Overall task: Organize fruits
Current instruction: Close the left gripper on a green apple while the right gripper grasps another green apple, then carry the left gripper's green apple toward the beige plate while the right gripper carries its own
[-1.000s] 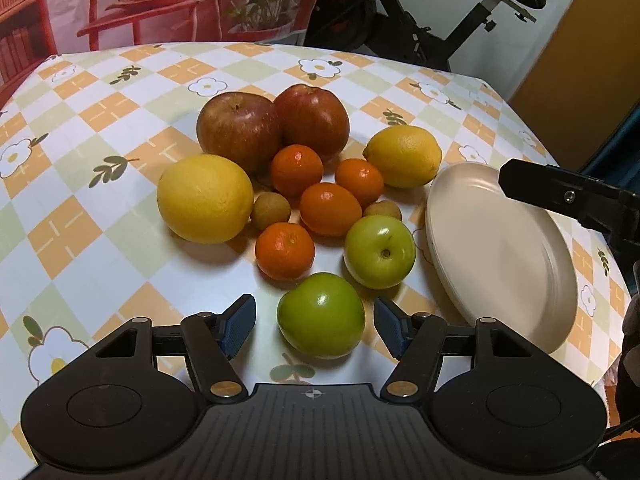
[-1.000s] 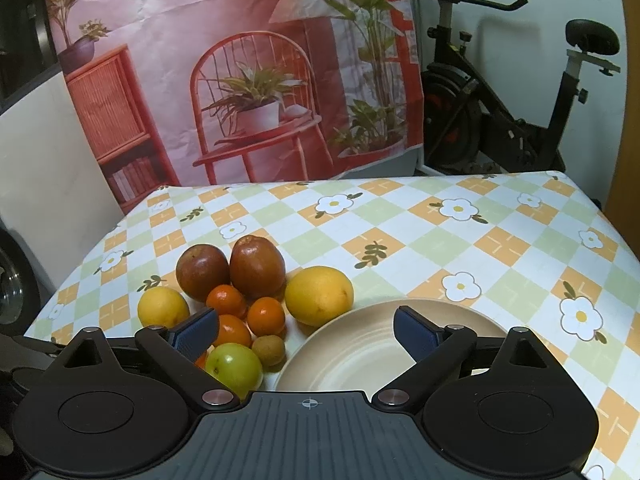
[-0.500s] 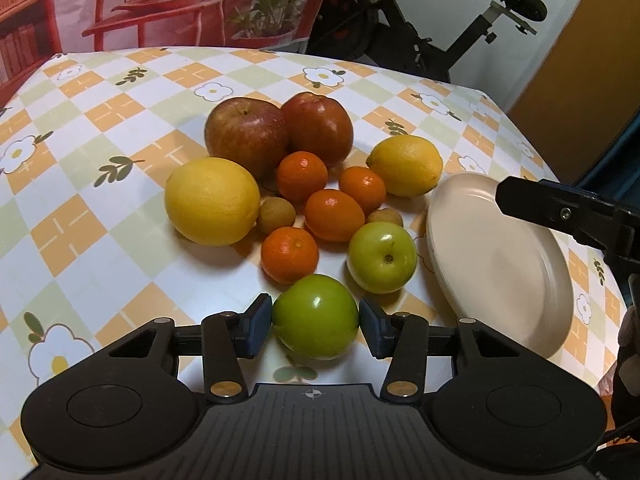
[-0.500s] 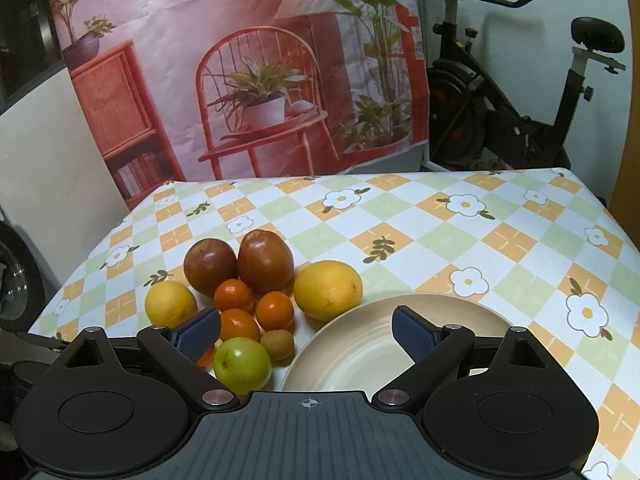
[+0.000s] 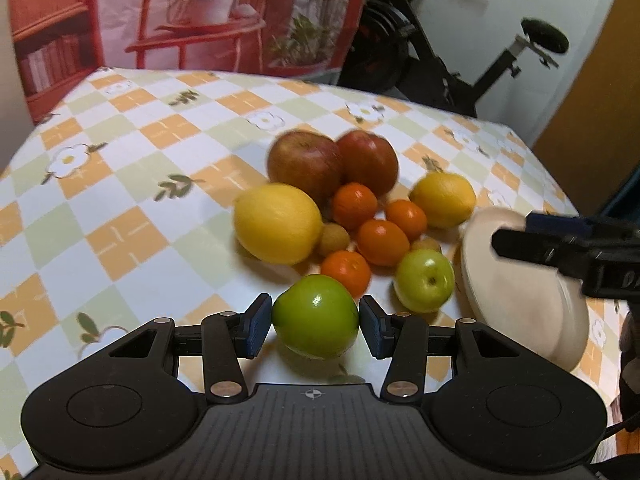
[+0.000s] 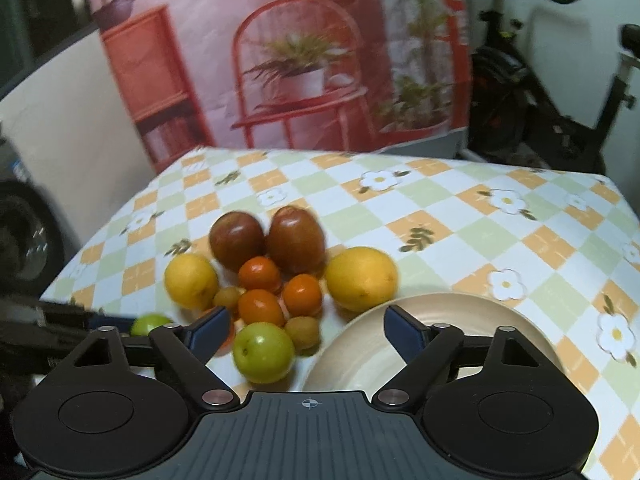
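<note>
My left gripper [image 5: 316,322] is shut on a green apple [image 5: 315,317] and holds it just above the tablecloth, near the front of a fruit pile. The pile holds two red apples [image 5: 308,164], two yellow citrus [image 5: 278,222], several small oranges [image 5: 382,236], a second green apple [image 5: 425,280] and small brown fruits [image 5: 333,238]. A beige plate [image 5: 520,288] lies right of the pile. My right gripper [image 6: 305,330] is open and empty, above the near edge of the plate [image 6: 448,320]. The held apple [image 6: 149,323] peeks out at the left in the right wrist view.
The table has a checked flower tablecloth [image 5: 132,184]. An exercise bike [image 5: 460,60] stands behind the table at the right. A red printed backdrop [image 6: 280,60] hangs behind. The right gripper's finger [image 5: 560,248] reaches over the plate in the left wrist view.
My left gripper has closed on the green apple and lifted it, tilting the view upward. My right gripper has risen slightly and stays open.
</note>
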`<state>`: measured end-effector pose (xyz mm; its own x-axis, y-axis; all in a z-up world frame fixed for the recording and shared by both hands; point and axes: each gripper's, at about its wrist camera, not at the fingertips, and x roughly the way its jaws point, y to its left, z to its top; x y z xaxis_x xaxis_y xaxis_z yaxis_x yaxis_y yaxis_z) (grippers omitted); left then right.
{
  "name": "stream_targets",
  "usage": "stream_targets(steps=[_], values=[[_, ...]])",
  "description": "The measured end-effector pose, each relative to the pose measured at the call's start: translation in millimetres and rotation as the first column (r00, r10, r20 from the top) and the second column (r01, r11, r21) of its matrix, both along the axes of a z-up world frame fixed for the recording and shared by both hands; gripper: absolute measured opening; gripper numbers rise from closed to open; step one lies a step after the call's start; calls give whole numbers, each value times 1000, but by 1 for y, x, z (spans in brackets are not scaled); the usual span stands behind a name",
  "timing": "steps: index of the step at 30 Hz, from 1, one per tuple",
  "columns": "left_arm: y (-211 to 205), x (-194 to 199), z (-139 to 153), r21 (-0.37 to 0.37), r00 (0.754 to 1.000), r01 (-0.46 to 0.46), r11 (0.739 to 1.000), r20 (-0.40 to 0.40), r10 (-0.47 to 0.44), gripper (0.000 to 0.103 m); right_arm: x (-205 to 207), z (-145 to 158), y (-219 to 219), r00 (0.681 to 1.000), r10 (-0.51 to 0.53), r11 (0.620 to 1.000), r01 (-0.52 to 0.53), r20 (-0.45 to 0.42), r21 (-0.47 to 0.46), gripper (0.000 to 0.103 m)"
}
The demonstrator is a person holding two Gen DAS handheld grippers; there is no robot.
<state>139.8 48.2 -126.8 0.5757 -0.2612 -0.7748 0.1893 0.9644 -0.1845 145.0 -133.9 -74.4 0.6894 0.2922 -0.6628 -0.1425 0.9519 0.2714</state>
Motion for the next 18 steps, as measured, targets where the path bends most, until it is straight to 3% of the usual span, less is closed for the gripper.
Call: stream_targets(steps=[6, 11, 18], values=[[19, -5, 14, -17, 997, -57, 998, 55, 57, 50, 21, -8, 22, 986, 146, 988, -150, -81, -35, 64], [30, -8, 20, -39, 993, -85, 996, 76, 88, 50, 32, -14, 37, 967, 194, 978, -204, -163, -44, 51], [34, -12, 20, -55, 992, -87, 995, 88, 92, 50, 41, -23, 42, 951, 193, 976, -211, -240, -51, 49]])
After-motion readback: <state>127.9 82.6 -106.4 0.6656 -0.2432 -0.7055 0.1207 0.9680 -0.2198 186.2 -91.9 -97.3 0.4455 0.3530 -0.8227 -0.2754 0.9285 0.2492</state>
